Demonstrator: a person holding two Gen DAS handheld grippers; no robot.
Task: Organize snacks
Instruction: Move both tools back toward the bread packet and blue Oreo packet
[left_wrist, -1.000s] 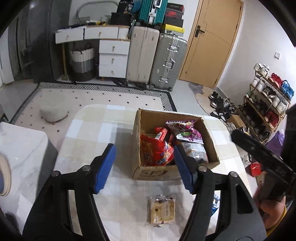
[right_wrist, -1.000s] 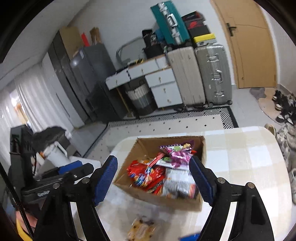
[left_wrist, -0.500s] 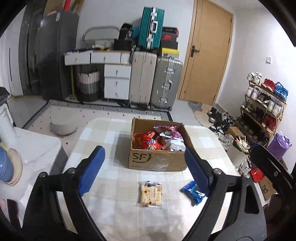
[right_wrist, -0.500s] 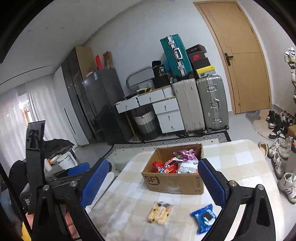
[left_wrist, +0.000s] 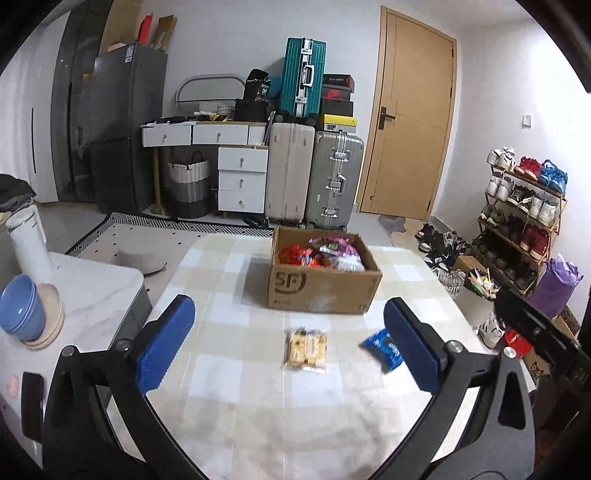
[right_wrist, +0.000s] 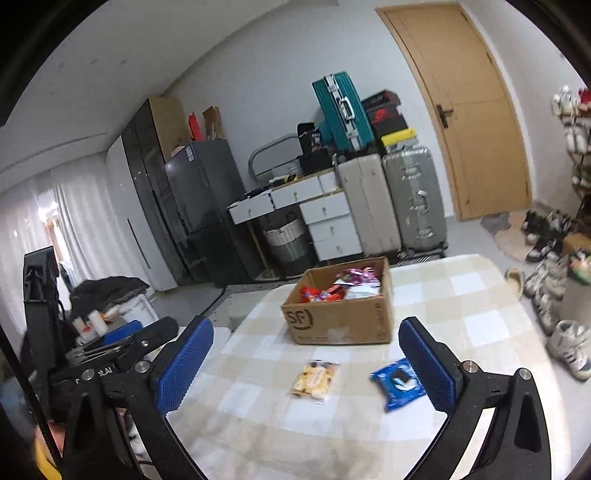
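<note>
Your left claw (left_wrist: 288, 347) and right claw (right_wrist: 306, 363) both hang spread and empty; the biscuit pack (left_wrist: 306, 347) lies between their fingers, the blue packet (right_wrist: 398, 384) just beside your right claw's right finger, on the surface (left_wrist: 258, 406).

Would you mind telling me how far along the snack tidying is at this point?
Several snack bags already sit in the cardboard box. Nothing is in hand: the left gripper and right gripper are both open and empty. Still left on the table are the biscuit packet and the blue packet.
</note>
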